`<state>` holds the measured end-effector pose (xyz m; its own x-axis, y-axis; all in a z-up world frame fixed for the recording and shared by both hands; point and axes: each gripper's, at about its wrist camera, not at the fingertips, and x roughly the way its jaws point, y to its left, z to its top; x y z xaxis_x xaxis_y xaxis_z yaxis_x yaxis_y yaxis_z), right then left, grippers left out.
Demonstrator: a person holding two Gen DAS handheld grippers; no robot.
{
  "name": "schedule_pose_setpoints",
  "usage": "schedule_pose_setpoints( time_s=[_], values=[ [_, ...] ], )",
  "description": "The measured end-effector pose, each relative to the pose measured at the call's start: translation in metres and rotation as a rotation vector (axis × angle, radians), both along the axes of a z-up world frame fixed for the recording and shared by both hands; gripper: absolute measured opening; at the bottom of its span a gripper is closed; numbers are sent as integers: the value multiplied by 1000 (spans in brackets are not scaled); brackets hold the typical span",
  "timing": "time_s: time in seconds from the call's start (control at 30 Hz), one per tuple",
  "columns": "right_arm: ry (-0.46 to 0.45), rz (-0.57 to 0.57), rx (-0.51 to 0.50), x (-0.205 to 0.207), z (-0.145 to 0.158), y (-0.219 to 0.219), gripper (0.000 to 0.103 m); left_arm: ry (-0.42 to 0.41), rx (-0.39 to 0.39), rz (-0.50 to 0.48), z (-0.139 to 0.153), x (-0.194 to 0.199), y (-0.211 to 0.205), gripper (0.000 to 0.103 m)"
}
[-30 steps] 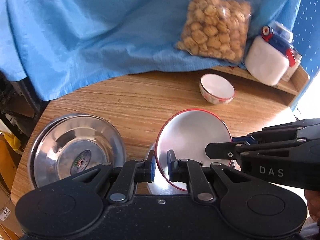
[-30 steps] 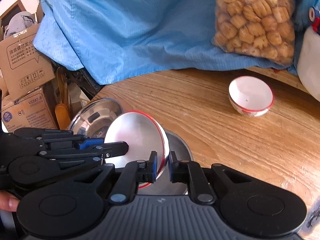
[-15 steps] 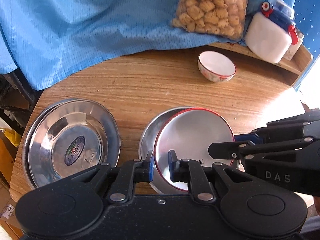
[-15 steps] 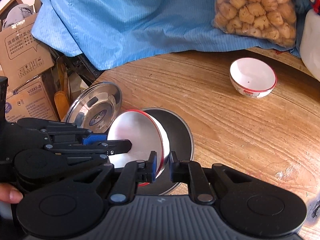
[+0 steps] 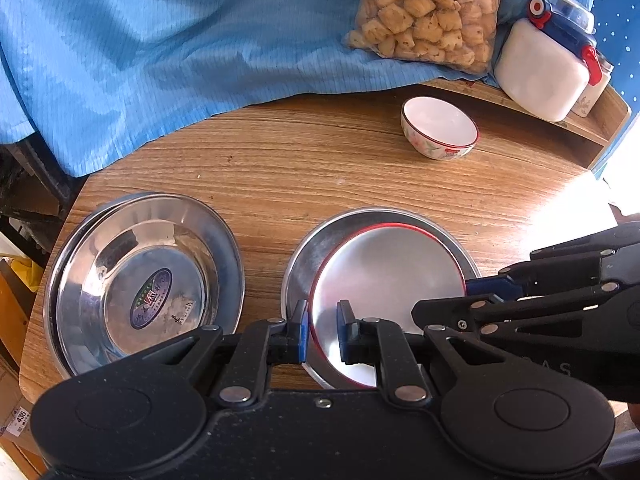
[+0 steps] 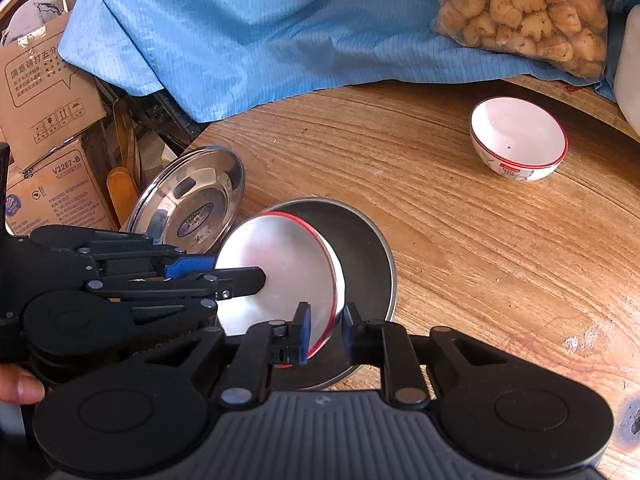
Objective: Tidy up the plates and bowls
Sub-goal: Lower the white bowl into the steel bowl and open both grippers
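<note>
Red-rimmed plate (image 5: pixel 384 276) set in steel dish (image 5: pixel 304 248) near centre, left gripper (image 5: pixel 322 330) clamped on its rim, right gripper (image 6: pixel 326 334) just easing off; stacked dishes (image 5: pixel 144 280) left, far bowl (image 5: pixel 439 128) unsorted.

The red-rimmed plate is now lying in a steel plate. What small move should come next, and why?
Probably open the jaws of the left gripper to let go. The red-rimmed plate lies, slightly tilted, in the steel plate under it. The jaws of the right gripper have just been opening, with the rim loose between them, so only the left one appears to grip the rim.
</note>
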<state>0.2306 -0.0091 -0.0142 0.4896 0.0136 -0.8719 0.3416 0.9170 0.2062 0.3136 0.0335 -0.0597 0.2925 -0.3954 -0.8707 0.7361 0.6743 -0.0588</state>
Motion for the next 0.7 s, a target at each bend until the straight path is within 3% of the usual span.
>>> schedule_pose_setpoints(
  time_s=[0.47, 0.7],
  values=[
    [8, 8, -22, 2, 1, 1, 34, -7, -11, 7, 0, 0, -1, 15],
    [-29, 9, -45, -1, 9, 0, 45, -9, -56, 36, 5, 3, 2, 22]
  ],
)
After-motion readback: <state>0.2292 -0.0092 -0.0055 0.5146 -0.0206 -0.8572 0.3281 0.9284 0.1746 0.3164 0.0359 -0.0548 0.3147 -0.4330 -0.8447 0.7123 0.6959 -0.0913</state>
